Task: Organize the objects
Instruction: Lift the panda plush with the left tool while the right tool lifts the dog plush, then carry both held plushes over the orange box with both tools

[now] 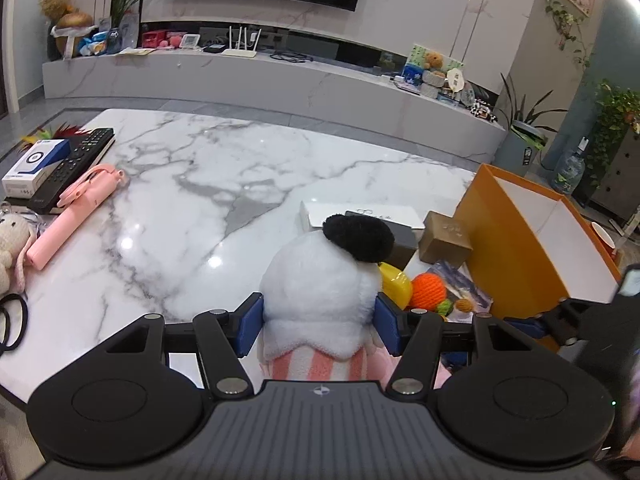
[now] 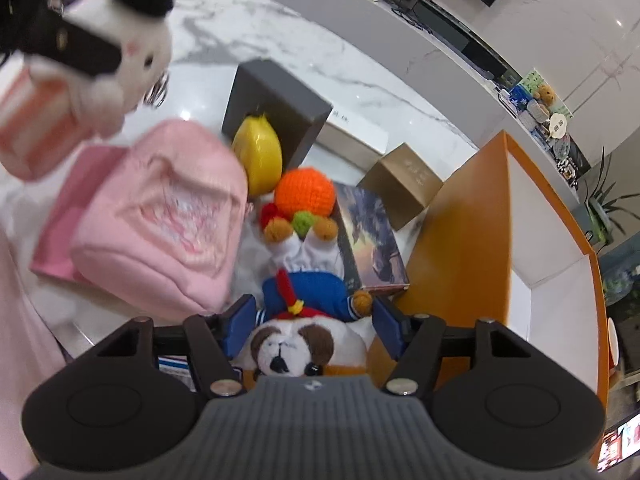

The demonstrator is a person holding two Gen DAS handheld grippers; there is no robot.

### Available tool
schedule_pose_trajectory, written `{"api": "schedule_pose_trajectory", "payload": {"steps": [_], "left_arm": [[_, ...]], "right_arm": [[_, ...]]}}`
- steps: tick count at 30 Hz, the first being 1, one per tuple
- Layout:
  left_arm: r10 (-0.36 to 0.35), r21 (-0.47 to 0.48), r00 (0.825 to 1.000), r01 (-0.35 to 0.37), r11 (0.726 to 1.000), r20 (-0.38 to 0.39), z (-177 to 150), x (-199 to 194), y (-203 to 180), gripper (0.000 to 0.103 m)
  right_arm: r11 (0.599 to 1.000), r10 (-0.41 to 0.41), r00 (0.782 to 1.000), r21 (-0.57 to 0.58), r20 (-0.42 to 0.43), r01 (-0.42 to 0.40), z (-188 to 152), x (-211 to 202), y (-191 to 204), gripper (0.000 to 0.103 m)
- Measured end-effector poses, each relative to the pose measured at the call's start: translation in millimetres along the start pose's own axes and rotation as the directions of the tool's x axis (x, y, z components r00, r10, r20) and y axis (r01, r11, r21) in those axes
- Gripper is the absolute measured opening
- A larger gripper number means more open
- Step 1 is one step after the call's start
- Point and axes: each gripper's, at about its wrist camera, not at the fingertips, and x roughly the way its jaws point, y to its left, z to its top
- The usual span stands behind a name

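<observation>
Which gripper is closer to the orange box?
Right. The right gripper, around a dog plush, sits beside the orange box. The left gripper, holding a white plush, is farther away.

Tabletop [image 1: 280, 168]: glossy veined marble w/ glare spots. Panda toy [image 1: 320, 288]: fluffy plush. Orange ball [image 2: 306, 194]: knitted yarn. Yellow fruit [image 2: 258, 152]: shiny plastic. Box [image 2: 404, 184]: matt cardboard.
</observation>
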Motion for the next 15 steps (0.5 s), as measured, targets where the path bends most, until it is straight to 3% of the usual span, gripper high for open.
{"api": "schedule_pose_trajectory", "payload": {"steps": [4, 6, 9, 15], "left_arm": [[-0.004, -0.002, 1.000, 0.004, 1.000, 0.004, -1.0, -3.6, -1.7, 0.067], [0.002, 0.000, 1.000, -0.002, 1.000, 0.007, -1.3, -6.1, -2.4, 0.067], [0.004, 0.000, 1.000, -0.004, 1.000, 0.015, -0.3, -11.7, -3.2, 0.067], [-0.004, 0.004, 0.998, 0.003, 1.000, 0.055, 4.6, -31.4, -11.1, 0.066]], "right_arm": [[0.999, -0.031, 1.000, -0.027, 0.003, 0.031, -3.7, 6.4, 5.9, 0.066], [0.999, -0.036, 0.999, -0.022, 0.016, 0.036, -3.4, 4.5, 4.7, 0.055], [1.000, -0.025, 0.999, -0.007, 0.036, 0.026, -2.5, -0.4, 1.5, 0.048], [1.000, -0.010, 0.994, 0.020, 0.106, 0.008, -3.1, -22.9, -5.8, 0.042]]}}
